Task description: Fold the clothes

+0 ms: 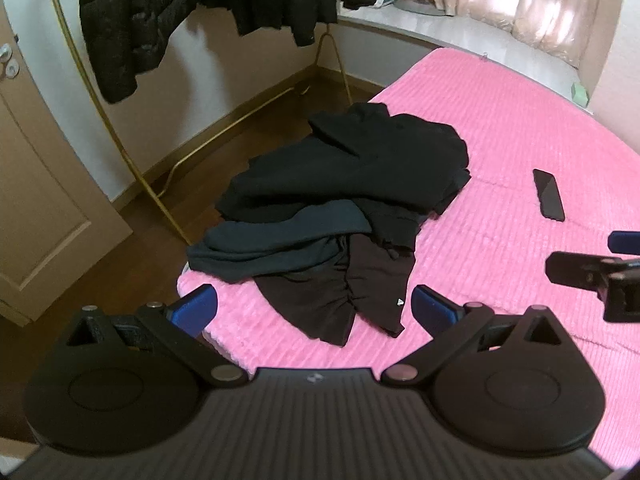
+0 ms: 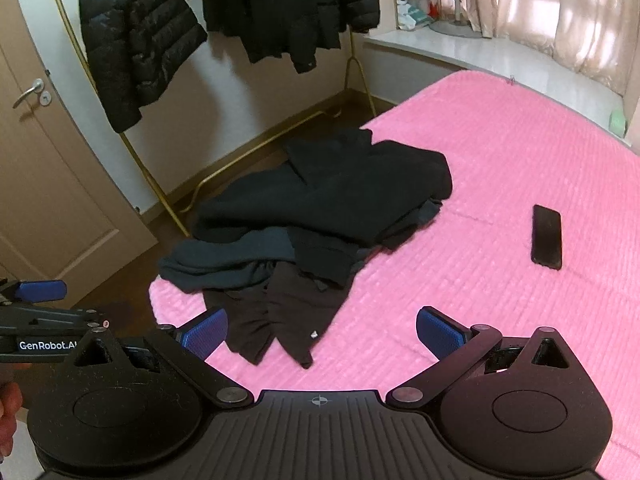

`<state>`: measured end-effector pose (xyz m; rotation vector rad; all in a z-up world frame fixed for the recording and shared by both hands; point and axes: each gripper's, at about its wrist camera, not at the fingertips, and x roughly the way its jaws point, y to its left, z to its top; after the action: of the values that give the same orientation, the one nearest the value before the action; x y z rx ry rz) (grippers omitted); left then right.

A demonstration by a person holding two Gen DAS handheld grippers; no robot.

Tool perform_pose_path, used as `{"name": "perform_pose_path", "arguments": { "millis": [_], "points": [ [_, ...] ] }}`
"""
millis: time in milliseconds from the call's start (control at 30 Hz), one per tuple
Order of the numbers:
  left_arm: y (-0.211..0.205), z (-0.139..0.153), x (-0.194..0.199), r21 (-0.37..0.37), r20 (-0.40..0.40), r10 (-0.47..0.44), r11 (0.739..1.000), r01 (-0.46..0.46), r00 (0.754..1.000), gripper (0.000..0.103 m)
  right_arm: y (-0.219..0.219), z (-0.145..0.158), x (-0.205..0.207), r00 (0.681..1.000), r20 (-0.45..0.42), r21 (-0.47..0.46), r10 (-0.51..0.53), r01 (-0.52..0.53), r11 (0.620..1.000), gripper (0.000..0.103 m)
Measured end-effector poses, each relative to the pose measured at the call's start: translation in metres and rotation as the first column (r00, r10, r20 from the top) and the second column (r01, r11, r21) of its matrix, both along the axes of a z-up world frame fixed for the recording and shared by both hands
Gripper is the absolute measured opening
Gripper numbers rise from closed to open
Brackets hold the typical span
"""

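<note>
Hovering over the near edge of the pink bed [image 1: 500, 152], I hold both sets of jaws wide apart and gripping nothing: the left gripper [image 1: 316, 306] and the right gripper [image 2: 322, 330] hang side by side above the cover. Ahead of both lies a rumpled heap of dark clothes [image 1: 344, 200], unfolded, sprawled at the bed's left edge, part of it drooping toward the floor. Its long axis runs from near to far, leaning a little right. A brownish-black garment [image 1: 352, 296] pokes its hem out toward me, nearest of all, with a dark teal piece [image 1: 276, 240] draped over it on the left and thick black items piled farther back. That hem sits between my left jaws, so the left is closer. A phone [image 1: 549, 195] lies well apart on the right.
</note>
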<state>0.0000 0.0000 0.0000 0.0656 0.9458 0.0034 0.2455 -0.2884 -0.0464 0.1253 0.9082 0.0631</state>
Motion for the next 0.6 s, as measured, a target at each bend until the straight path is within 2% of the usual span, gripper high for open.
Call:
{"name": "perform_pose_path", "arguments": {
  "millis": [367,600],
  "points": [
    [-0.001,0.000,0.010,-0.023,-0.034,0.016,1.000,-0.017,0.999,0.102,-0.007,-0.002,0.007,1.000,-0.020,0.022,0.001,0.000,1.000,0.103],
    [-0.004,-0.005,0.015,-0.011,-0.031,0.018,1.000,-0.018,0.999,0.102,-0.006,-0.006,0.009,1.000,-0.029,0.027,0.006,-0.005,1.000,0.103]
  ]
}}
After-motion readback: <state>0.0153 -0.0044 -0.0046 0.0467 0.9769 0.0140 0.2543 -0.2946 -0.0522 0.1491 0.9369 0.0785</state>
